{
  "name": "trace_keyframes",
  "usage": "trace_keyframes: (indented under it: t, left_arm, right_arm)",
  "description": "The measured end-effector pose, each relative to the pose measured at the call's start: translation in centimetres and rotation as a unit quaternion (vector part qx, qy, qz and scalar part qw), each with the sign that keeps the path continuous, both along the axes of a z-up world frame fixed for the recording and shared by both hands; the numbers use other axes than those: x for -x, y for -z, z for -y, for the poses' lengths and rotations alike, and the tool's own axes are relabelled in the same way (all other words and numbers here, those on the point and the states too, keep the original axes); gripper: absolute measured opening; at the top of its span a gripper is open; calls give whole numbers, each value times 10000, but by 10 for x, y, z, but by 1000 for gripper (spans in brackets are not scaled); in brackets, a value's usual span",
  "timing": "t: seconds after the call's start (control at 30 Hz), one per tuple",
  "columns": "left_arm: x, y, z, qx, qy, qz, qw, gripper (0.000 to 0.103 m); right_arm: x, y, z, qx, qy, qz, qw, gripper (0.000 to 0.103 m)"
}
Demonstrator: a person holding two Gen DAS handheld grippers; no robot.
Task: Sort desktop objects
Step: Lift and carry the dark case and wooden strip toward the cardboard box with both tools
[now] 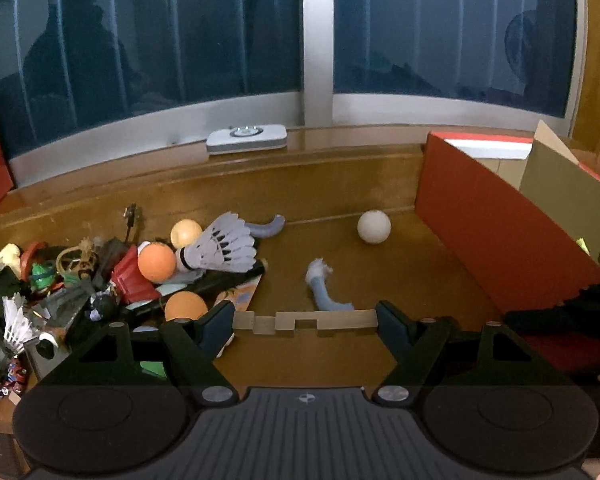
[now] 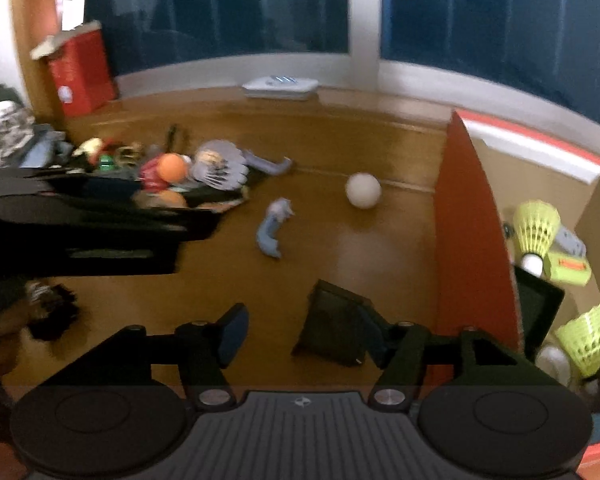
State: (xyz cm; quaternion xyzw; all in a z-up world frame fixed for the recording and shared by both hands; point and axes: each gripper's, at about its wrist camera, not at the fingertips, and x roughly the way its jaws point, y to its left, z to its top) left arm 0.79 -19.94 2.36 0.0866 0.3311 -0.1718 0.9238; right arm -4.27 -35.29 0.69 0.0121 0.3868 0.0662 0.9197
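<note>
- Left wrist view first: the desk (image 1: 340,360) runs under a dark window, and the red box (image 1: 500,240) stands open at its right end, clearly the bin for sorted things.
- Right wrist view looks into that box (image 2: 476,240): two yellow shuttlecocks (image 2: 538,226), a dark slab and a small green gadget already lie inside, so the sorting is partly done.
- A pile (image 1: 100,280) of toys, orange balls and a white shuttlecock (image 1: 224,246) sits at the desk's left, well apart from the box (most of the work is there).
- The left gripper (image 1: 306,320) holds a flat wooden strip (image 1: 306,320) spanning its jaws, which stand fairly wide, pads pressed on the strip's two ends.
- The right gripper (image 2: 304,332) has its jaws open; a dark tilted card (image 2: 332,328) leans against the right finger, not clamped (the view is blurred).
- A white ball (image 1: 374,227) and two blue curved bits (image 1: 328,292) lie loose mid-desk.
- Step in hand, as I judge it: carrying the strip toward the box. Next move calls for swinging the left gripper over the box wall, then opening; the right needs both pads round the card before closing.
</note>
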Motion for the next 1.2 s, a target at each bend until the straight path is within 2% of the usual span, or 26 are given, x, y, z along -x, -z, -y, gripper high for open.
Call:
trace_keyframes:
  t: [0.2,0.4,0.43,0.5,0.8,1.2]
  left_arm:
    - [-4,5,-8,-16,215,-89,9997,76]
    - [-8,10,-11,-57,310,-159,9994,76]
    - [-9,10,-12,-52,313,-165,9994,76]
    - [-10,10,-14,-36,314,-167,9994,76]
    - [-7,8,-16,0,291,-128,9995,76]
    - [-2,2,-18,0,173,-25,9998,76]
  right_arm:
    - [-29,36,9,-129,765,-202,9968,64]
    - [-38,56,9,-117,1066,-416,9934,64]
    - [-38,56,7,-41,1077,-404,9934,62]
    - [-38,56,3,103,1099,-382,9932,50]
    - [-35,47,2,-24,1028,-330,9942,50]
    - [-12,-9,-2,-123,635,487,9967,50]
